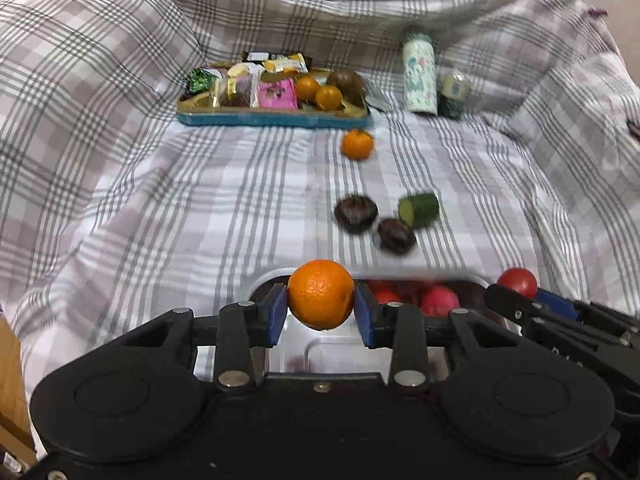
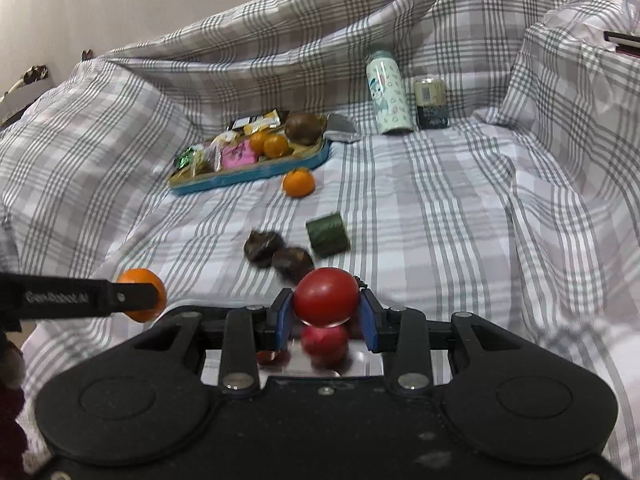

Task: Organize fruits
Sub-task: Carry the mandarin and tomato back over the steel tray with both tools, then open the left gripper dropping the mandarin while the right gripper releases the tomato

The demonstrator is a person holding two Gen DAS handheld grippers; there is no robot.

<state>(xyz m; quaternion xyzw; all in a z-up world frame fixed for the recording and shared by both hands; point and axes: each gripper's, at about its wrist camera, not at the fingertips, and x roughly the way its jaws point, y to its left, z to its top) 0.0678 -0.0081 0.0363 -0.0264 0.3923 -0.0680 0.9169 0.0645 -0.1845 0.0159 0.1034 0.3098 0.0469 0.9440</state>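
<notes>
The left gripper [image 1: 321, 314] has its jaws clamped on a round orange mandarin [image 1: 321, 294], the blue pads pressing on either side of it, and it hangs above a shiny metal tray [image 1: 476, 280] in which a few red fruits [image 1: 438, 300] lie. Just beside it, the right gripper [image 2: 326, 320] has its jaws closed on a smooth red tomato [image 2: 326, 294], held over the same tray with another red fruit showing beneath it. Both stand over a bed covered in a grey and white checked sheet [image 2: 460, 208]. Farther out on the sheet lie two dark brown chestnuts [image 1: 356, 214], touching or nearly so, a short green cucumber piece [image 1: 419, 210] just beside them, and a loose orange mandarin [image 1: 357, 144] near a blue rectangular tin tray [image 1: 272, 119]. That tray holds wrapped snacks [image 1: 276, 94], two small oranges [image 1: 318, 92] and a brown round fruit [image 1: 346, 80]. A pale patterned bottle [image 1: 419, 70] and a small can [image 1: 454, 96] stand well back on the right.
</notes>
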